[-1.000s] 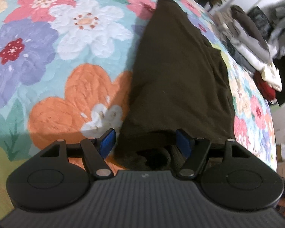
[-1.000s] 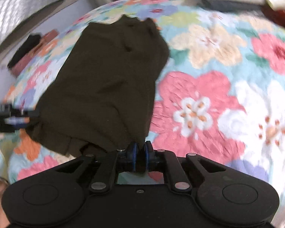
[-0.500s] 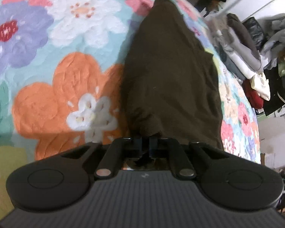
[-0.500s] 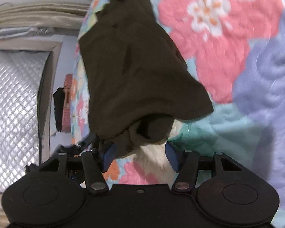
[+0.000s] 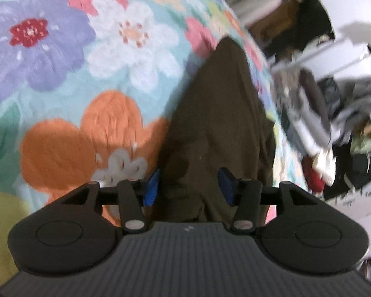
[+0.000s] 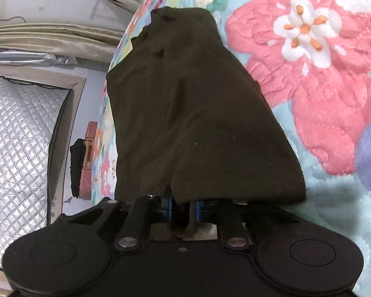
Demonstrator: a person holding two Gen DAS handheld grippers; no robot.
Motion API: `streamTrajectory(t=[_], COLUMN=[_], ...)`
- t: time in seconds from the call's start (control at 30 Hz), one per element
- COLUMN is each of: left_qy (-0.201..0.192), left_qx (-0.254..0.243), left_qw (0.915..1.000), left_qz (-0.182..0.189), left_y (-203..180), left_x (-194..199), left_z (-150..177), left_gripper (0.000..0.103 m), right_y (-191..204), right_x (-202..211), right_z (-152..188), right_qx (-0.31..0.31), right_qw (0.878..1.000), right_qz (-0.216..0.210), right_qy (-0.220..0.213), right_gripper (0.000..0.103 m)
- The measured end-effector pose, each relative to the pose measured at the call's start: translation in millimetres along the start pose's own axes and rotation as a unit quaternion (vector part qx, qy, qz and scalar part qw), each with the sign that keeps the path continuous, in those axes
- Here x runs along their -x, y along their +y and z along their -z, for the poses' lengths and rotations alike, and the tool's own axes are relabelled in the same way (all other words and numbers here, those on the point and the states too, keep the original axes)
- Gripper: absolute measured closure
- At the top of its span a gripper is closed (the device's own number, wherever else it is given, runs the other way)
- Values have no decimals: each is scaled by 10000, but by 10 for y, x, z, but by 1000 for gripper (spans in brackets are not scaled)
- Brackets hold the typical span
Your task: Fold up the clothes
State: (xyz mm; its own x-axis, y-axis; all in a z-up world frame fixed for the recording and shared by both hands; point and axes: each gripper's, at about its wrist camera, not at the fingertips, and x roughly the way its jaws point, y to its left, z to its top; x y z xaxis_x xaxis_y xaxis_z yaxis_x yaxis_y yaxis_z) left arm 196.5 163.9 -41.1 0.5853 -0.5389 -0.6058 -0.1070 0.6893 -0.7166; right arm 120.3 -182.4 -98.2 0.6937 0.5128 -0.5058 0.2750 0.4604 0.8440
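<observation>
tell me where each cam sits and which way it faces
Left wrist: on the left gripper, looking forward along its open blue pads over the dark garment on the floral quilt.
Right wrist: on the right gripper, looking along fingers shut on the garment's edge, toward a wall.
Shared: garment and quilt.

Dark garment on a flowered quilt

The garment [image 5: 217,113] was dark brown; the quilt [image 5: 69,79] was pale blue with purple, white, orange and pink flowers.
</observation>
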Motion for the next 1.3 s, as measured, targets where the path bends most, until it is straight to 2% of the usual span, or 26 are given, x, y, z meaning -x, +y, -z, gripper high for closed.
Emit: streamTrajectory(t=[0.1, 0.2, 0.27, 0.33, 0.37, 0.4, 0.5, 0.57, 0.63, 0.67, 0.7, 0.77, 0.8, 0.87, 0.9, 0.97, 1.13, 1.3], left_qy=[46, 512, 524, 557, 505, 478, 444, 376, 411, 480, 552, 586, 626, 693, 720, 684, 417, 396], left_qx=[47, -34, -52, -276, -418, -536, -720, -820, -926, -964, -967, -986, -1036, -1105, -1110, -1222, -1420, -1638], left_qw=[10000, 9984, 9985, 9979, 9977, 9974, 9955, 9936, 9915, 9909, 9909, 9911, 9908, 9905, 9905, 9894, 9882, 9844], left_qz=[24, -228, -158, 158, 144, 54, -426, -682, -813, -804, -759, -674, -603, -427, -385, -391, -390, -506], left_y=[20, 15, -28, -132, -192, -227, -240, -242, -210, -200, -168, -171, -194, -235, -242, -262, -484, -823], left_x=[-35, -230, -261, -252, -241, -248, -281, -279, -260, -288, -305, -335, -349, -383, -386, -368, -124, 188], left_z=[-29, 26, 62, 95, 115, 130, 139, 118, 125, 130, 131, 146, 160, 189, 210, 265, 377, 755], left_gripper=[32, 32, 38, 74, 78, 78, 78, 70, 47, 44, 38, 28, 29, 55, 83, 86, 88, 88], right_y=[197, 444, 474, 418, 341, 290, 268, 244, 166, 142, 79, -10, -53, -60, -47, 27, 242, 327], right_x=[65, 158, 248, 270, 277, 244, 144, 110, 122, 112, 132, 115, 111, 59, 37, -32, 225, 705], right_z=[-37, -52, -78, -132, -140, -94, -17, -30, -44, -61, -32, 7, 34, 89, 90, 21, -3, 24], right_qx=[745, 1692, 1977, 1751, 1465, 1254, 1091, 1060, 937, 841, 760, 580, 500, 522, 583, 841, 1342, 1458], right_qw=[9968, 9834, 9774, 9825, 9868, 9895, 9926, 9933, 9947, 9956, 9964, 9978, 9984, 9982, 9979, 9963, 9906, 9890], right_qz=[164, 364, 338, -2, -314, -428, -229, -88, -19, 48, 100, 123, 74, 43, 36, 7, -68, -85], right_qy=[-232, -537, -665, -639, -617, -581, -485, -458, -422, -401, -359, -290, -268, -279, -274, -150, -247, -221], right_gripper=[86, 86, 86, 86, 86, 85, 82, 81, 76, 69, 57, 50, 50, 50, 61, 84, 86, 87])
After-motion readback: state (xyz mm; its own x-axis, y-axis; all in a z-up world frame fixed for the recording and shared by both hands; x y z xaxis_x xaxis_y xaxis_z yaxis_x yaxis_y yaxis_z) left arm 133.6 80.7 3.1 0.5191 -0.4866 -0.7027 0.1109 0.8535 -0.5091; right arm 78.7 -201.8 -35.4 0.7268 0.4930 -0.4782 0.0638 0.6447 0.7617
